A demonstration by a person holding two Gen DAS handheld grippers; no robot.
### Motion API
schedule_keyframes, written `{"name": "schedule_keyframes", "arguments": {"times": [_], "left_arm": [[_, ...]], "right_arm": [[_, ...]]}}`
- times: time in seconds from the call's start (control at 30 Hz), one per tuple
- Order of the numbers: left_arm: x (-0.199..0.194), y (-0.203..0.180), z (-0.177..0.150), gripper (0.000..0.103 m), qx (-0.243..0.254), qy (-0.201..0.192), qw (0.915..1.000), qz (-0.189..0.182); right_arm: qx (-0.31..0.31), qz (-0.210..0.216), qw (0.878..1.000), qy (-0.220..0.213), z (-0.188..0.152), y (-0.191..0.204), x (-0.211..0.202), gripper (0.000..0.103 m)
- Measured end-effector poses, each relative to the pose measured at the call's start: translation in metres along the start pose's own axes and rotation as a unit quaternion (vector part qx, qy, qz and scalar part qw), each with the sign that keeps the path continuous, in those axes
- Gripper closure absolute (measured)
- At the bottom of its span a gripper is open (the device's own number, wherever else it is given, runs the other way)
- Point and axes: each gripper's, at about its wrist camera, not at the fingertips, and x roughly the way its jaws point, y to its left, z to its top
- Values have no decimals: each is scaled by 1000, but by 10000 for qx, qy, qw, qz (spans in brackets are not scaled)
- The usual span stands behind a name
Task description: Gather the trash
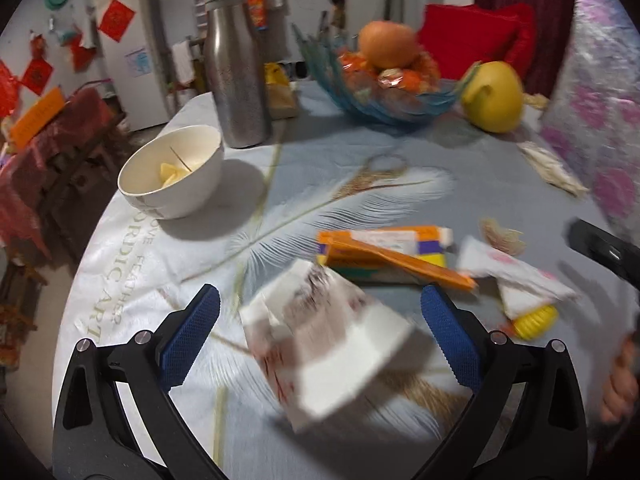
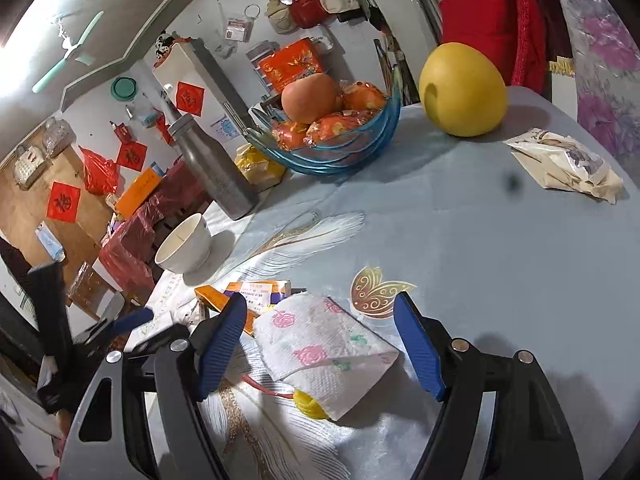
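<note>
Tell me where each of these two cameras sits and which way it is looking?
Left wrist view: on the left gripper, looking down along its open blue fingers at a blurred white paper cup; a hand shows at the right edge.
Right wrist view: on the right gripper, open, angled down at a flowered paper towel; the left gripper shows at the left.
Shared: white bowl, steel bottle, blue fruit bowl, pomelo, orange box.
</note>
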Motion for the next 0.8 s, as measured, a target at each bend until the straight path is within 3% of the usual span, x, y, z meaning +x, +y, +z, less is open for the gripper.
{"name": "schedule_keyframes", "arguments": {"times": [0.17,0.3,0.53,0.7,0.8], "left_arm": [[20,20,-16,6,-10,523,9985,147],[4,50,-42,6,110,593,9980,182],[-24,62,-55,6,191,113,9997,56],[-12,41,-36,6,639,-136,9978,71],[7,41,-28,6,847,-41,9963,148]], "right_arm": [[13,20,10000,89,-1,1,3,28],[-85,49,9999,56,-3,7,1,28],[-356,71,9992,164,-10,20,8,28],[-573,-60,9982,181,-14,25,13,28],[-530,18,9984,174,-13,24,11,28]]}}
